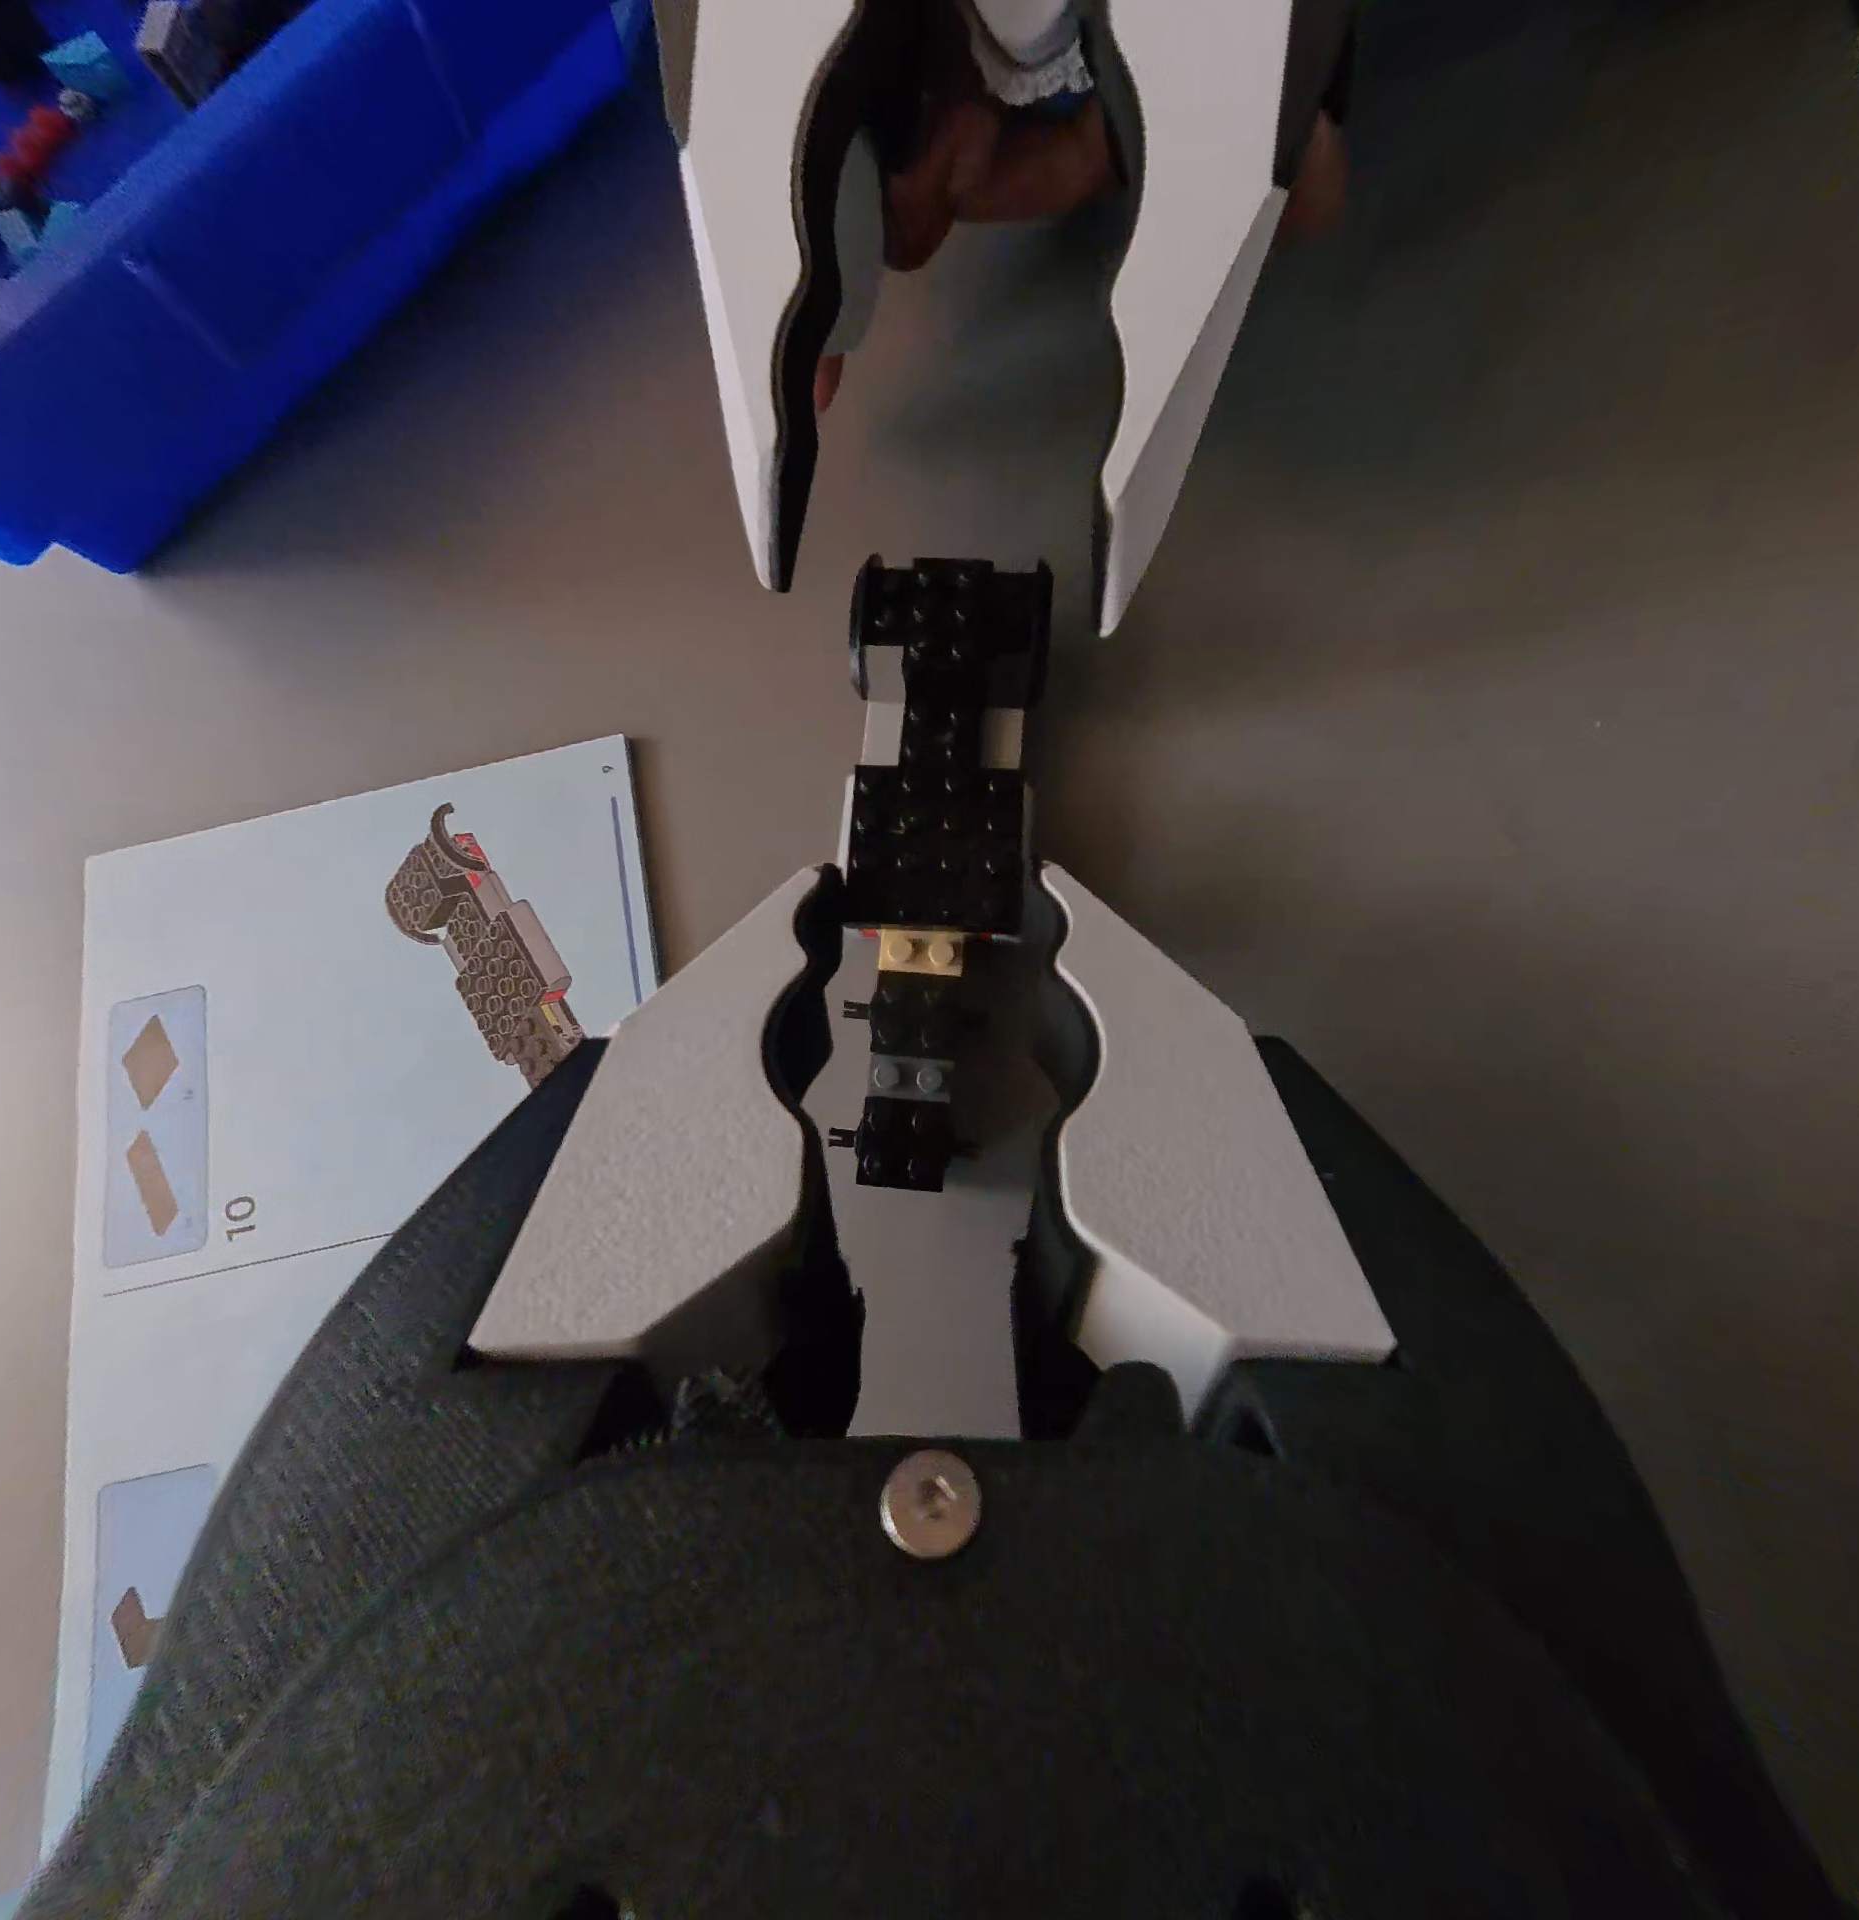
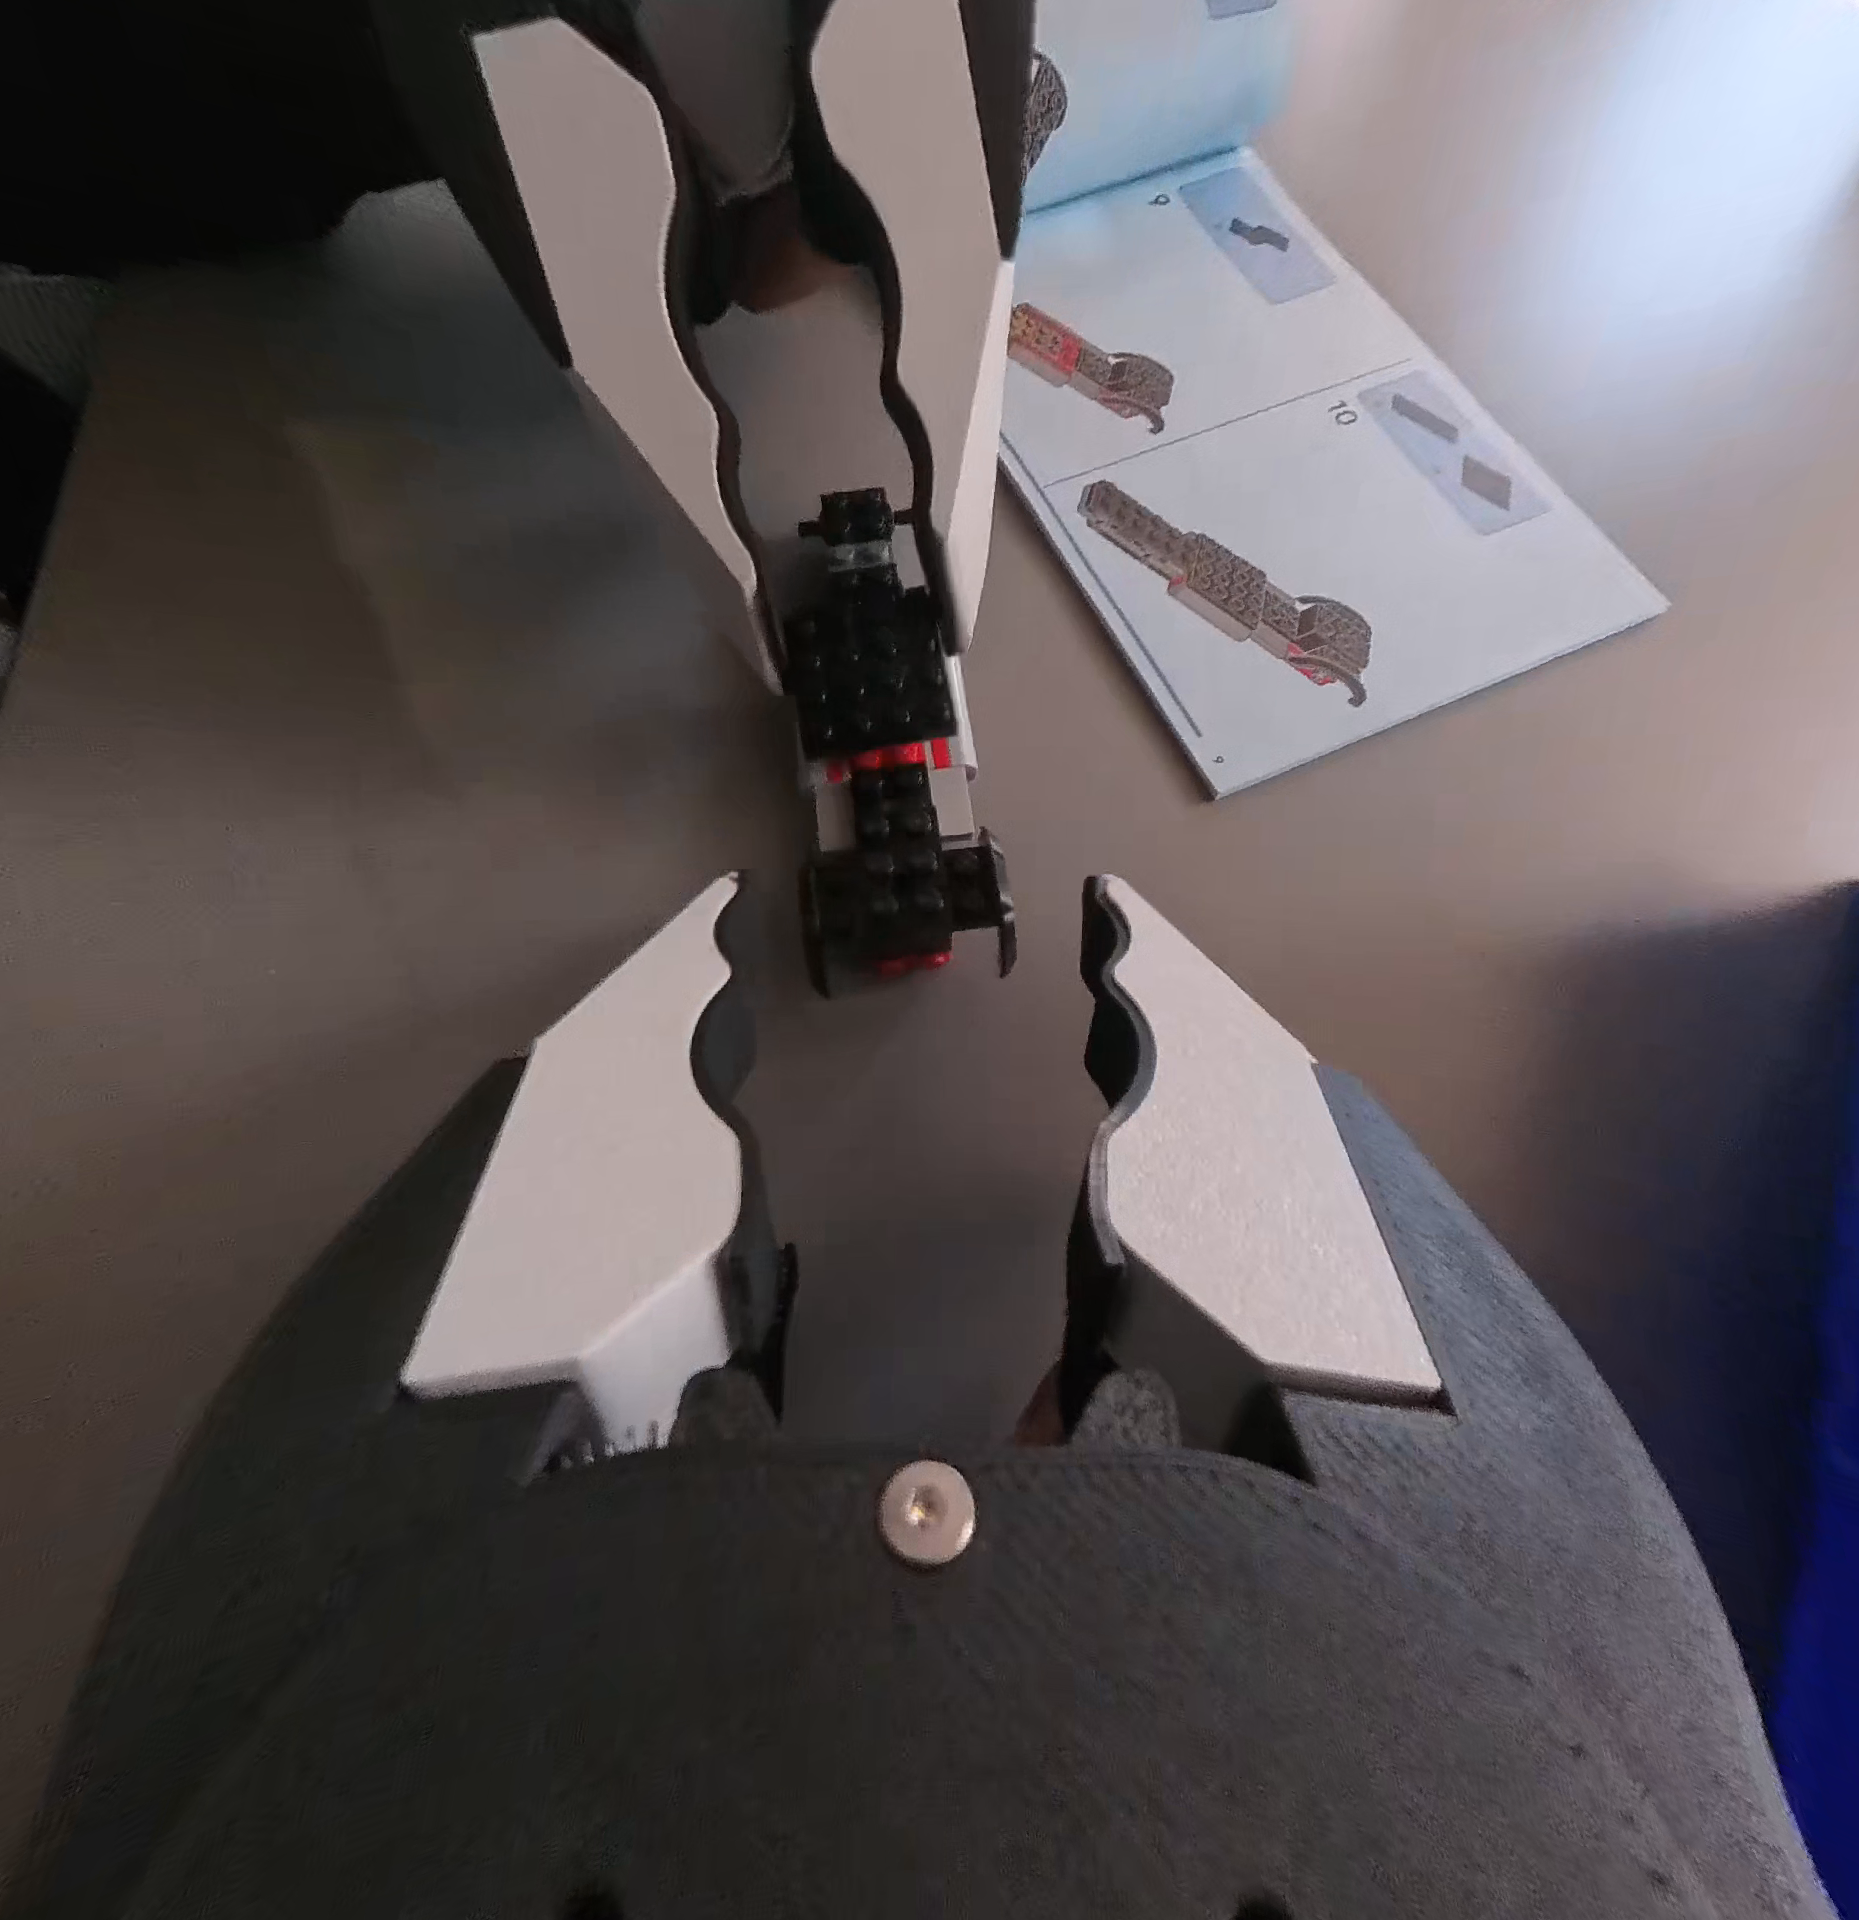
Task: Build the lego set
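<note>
One blue bin [image 1: 229, 312] holds loose bricks [image 1: 31, 156]; left tongs [image 1: 930, 894] clamp the lego car [image 1: 940, 831], right tongs [image 2: 909, 883] gape.

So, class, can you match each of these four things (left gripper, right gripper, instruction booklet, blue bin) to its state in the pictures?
Things:
1. left gripper
2. right gripper
3. instruction booklet
4. blue bin

States:
a. holds loose bricks
b. open, holding nothing
c. lying open beside the build
d. closed on the black lego model

Pairs: 1-d, 2-b, 3-c, 4-a
</note>
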